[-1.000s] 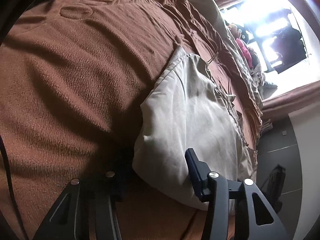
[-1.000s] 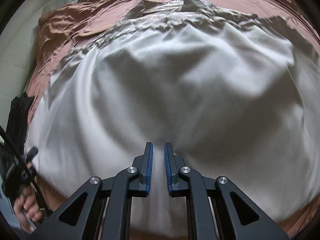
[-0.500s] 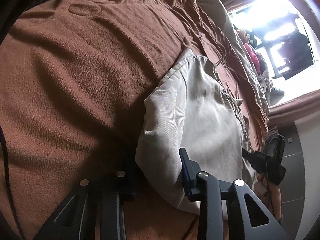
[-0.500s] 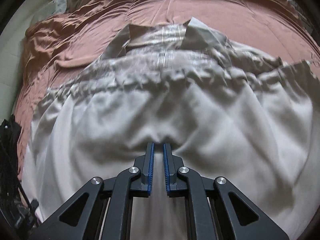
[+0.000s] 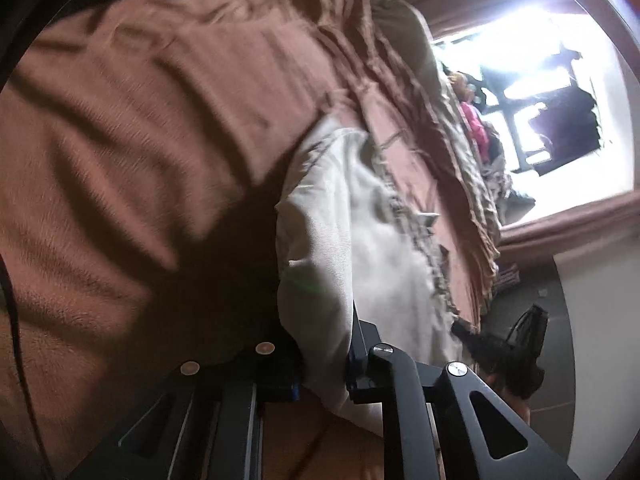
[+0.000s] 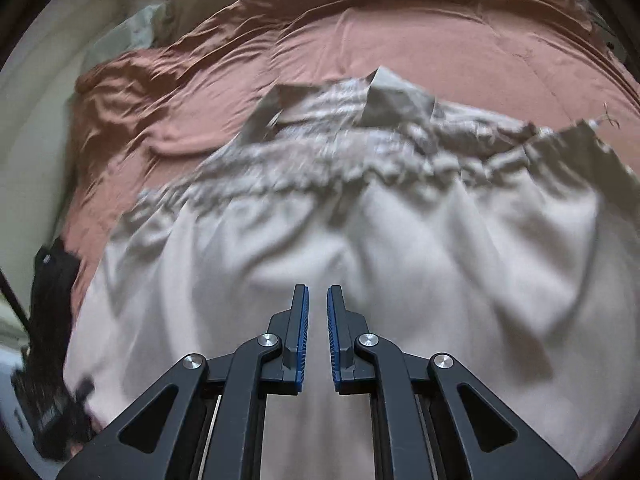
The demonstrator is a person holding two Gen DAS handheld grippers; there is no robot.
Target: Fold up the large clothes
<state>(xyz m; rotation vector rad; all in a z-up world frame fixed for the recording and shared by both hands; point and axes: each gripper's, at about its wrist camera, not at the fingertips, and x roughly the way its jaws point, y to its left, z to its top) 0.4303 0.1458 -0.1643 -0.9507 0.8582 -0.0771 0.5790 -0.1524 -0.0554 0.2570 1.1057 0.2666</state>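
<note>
A large beige garment (image 6: pixel 400 248) with a gathered waistband lies spread on a brown bed cover (image 6: pixel 420 40). In the left wrist view the garment (image 5: pixel 372 240) runs away from me, and my left gripper (image 5: pixel 324 364) is shut on its near edge, with cloth pinched between the fingers. My right gripper (image 6: pixel 317 320) hovers over the smooth near part of the garment, its blue-padded fingers a narrow gap apart and holding nothing. The right gripper also shows in the left wrist view (image 5: pixel 508 352), at the garment's far side.
The brown cover (image 5: pixel 140 160) fills the left of the left wrist view. A bright window (image 5: pixel 532 80) and cluttered items stand beyond the bed. Pale pillows (image 6: pixel 192 12) lie at the bed's head. The left gripper's dark body (image 6: pixel 48 360) shows at the left edge.
My left gripper has closed onto the garment's near edge. My right gripper has drawn back from the garment, so more waistband and bed cover show, and its fingers have parted slightly.
</note>
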